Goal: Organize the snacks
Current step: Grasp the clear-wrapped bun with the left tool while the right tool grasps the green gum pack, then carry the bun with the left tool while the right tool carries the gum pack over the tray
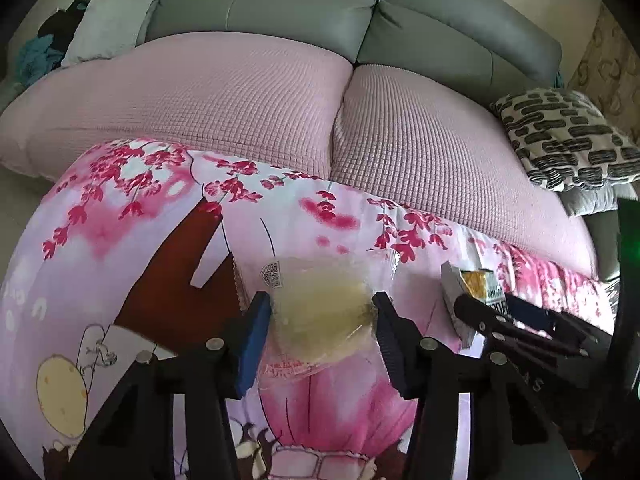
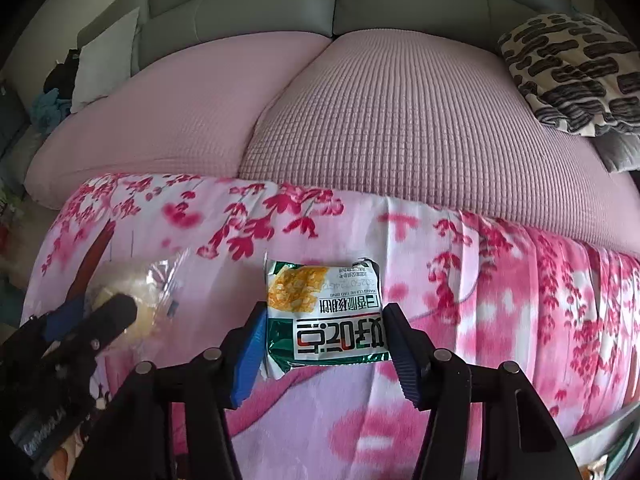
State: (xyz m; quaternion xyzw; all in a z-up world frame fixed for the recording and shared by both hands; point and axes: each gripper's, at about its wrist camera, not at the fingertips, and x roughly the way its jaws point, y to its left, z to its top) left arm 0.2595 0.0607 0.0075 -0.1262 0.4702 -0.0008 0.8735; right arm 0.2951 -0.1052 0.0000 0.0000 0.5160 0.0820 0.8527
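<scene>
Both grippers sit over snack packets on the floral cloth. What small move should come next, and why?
Probably lift both straight up a little. The left gripper has its pads against the clear-wrapped pastry, and the right gripper brackets the green-and-white snack packet at its sides. Both packets lie flat on the floral cloth, so raising them would test the grips.

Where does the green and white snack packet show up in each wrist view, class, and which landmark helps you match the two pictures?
Left wrist view: the green and white snack packet sits at the right, seen edge-on between the right gripper jaws.
Right wrist view: it lies at bottom centre, face up between the same jaws.
Shared landmark: the black and white patterned cushion at the upper right in both.
</scene>
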